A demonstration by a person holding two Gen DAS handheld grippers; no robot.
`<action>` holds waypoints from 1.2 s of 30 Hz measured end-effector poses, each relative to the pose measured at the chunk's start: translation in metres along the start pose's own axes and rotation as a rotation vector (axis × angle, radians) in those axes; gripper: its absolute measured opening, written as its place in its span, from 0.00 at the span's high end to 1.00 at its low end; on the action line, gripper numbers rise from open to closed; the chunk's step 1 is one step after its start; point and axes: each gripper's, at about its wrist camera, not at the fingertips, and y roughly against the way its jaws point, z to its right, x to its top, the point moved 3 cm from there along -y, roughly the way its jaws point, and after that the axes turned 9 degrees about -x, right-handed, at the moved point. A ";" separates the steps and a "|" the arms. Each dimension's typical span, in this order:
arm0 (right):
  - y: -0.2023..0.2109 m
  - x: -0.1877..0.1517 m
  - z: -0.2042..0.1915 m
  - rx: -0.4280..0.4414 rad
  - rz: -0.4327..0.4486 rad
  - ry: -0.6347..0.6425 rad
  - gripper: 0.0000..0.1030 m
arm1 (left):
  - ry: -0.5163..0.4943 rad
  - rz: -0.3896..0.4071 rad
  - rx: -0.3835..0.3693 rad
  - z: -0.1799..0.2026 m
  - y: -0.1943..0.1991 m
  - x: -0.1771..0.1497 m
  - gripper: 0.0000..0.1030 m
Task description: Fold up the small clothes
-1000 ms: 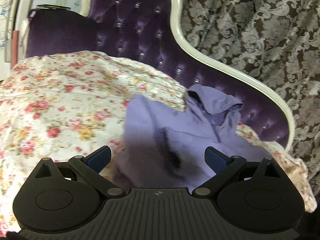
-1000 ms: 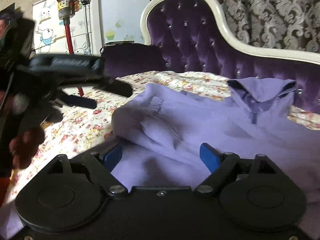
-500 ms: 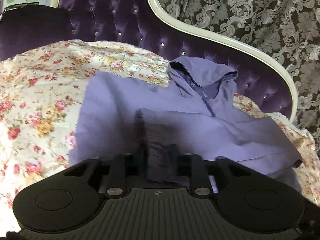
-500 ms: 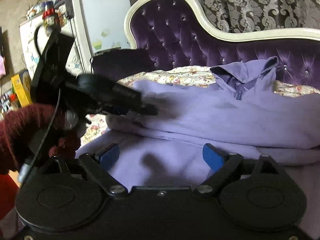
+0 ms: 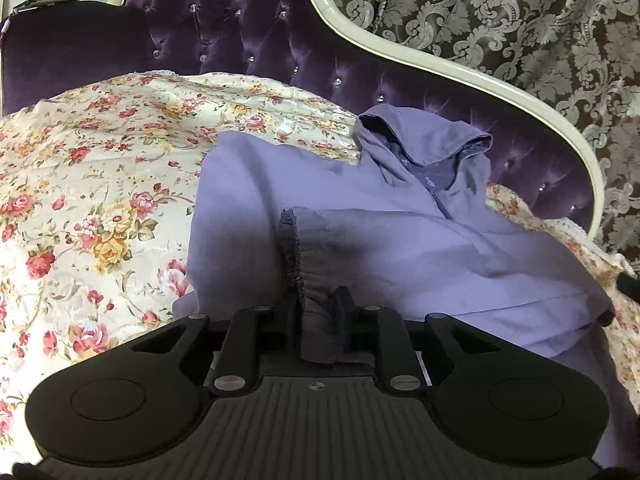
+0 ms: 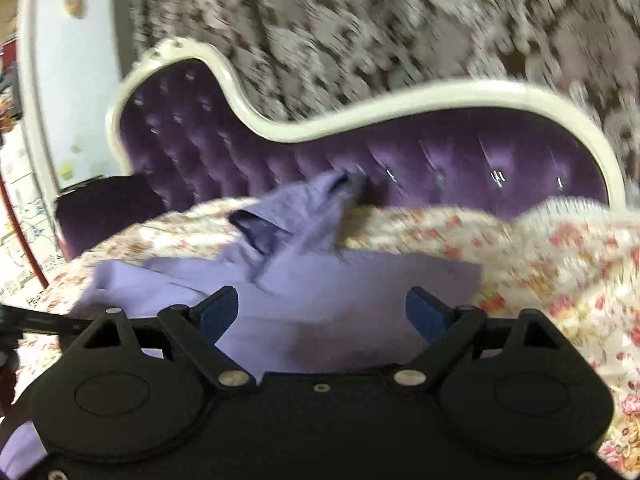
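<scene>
The purple hoodie (image 5: 400,216) lies on the floral sheet (image 5: 100,184), hood toward the sofa back (image 5: 280,40). The left gripper (image 5: 318,312) pinches its gathered cuff, sleeve running across the chest; the right gripper (image 6: 320,312) hovers wide above the hem

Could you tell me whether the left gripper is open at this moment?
No, the left gripper is shut on the ruffled sleeve cuff of the purple hoodie.
</scene>
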 end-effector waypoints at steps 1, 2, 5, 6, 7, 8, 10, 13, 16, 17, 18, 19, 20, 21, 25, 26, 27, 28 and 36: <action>-0.009 -0.004 0.006 0.000 -0.042 -0.010 0.11 | 0.000 0.000 -0.002 0.000 0.000 0.000 0.80; -0.020 -0.012 0.012 0.008 -0.113 -0.021 0.11 | -0.002 0.000 -0.003 0.000 0.000 0.000 0.80; -0.031 -0.038 0.018 0.053 -0.278 -0.010 0.09 | -0.013 -0.001 -0.005 0.001 0.000 -0.001 0.79; -0.027 -0.041 0.017 0.058 -0.288 0.020 0.09 | -0.017 -0.002 -0.006 0.001 -0.001 -0.001 0.79; -0.022 -0.041 0.018 0.076 -0.300 0.023 0.10 | -0.018 -0.004 -0.008 0.001 -0.002 -0.002 0.79; -0.017 -0.039 0.020 0.110 -0.312 -0.002 0.13 | -0.014 -0.006 -0.012 0.000 -0.002 -0.002 0.79; -0.010 -0.028 0.031 0.146 -0.291 -0.066 0.16 | -0.004 -0.004 -0.020 -0.002 -0.003 -0.003 0.79; 0.000 0.002 0.049 0.138 -0.187 -0.115 0.16 | 0.001 0.001 -0.029 -0.003 -0.002 -0.004 0.79; -0.011 0.030 0.071 0.096 -0.135 -0.172 0.18 | -0.003 0.000 -0.028 -0.003 -0.002 -0.005 0.79; -0.020 0.037 0.081 0.069 -0.126 -0.195 0.28 | -0.004 0.000 -0.027 -0.003 -0.002 -0.005 0.79; -0.030 0.042 0.091 0.044 -0.126 -0.217 0.38 | -0.008 0.001 -0.027 -0.003 -0.002 -0.005 0.79; -0.040 0.043 0.100 0.024 -0.133 -0.235 0.42 | -0.010 0.001 -0.026 -0.002 -0.002 -0.006 0.79; -0.051 0.044 0.108 0.003 -0.145 -0.255 0.46 | -0.012 0.002 -0.025 -0.002 -0.003 -0.006 0.79; -0.063 0.045 0.114 -0.013 -0.160 -0.268 0.49 | -0.012 0.003 -0.025 -0.002 -0.003 -0.006 0.79; -0.100 0.040 0.119 -0.048 -0.226 -0.232 0.57 | -0.011 0.002 -0.025 -0.002 -0.003 -0.006 0.79; -0.109 0.038 0.117 -0.041 -0.253 -0.232 0.57 | -0.011 0.002 -0.026 -0.002 -0.003 -0.007 0.79; -0.113 0.035 0.118 -0.036 -0.271 -0.235 0.57 | -0.011 0.002 -0.026 -0.002 -0.003 -0.007 0.79; -0.119 0.032 0.116 -0.030 -0.287 -0.231 0.57 | -0.011 0.002 -0.026 -0.002 -0.003 -0.006 0.79; -0.125 0.039 0.106 -0.089 -0.251 -0.072 0.91 | -0.016 0.002 -0.033 -0.001 -0.003 -0.008 0.79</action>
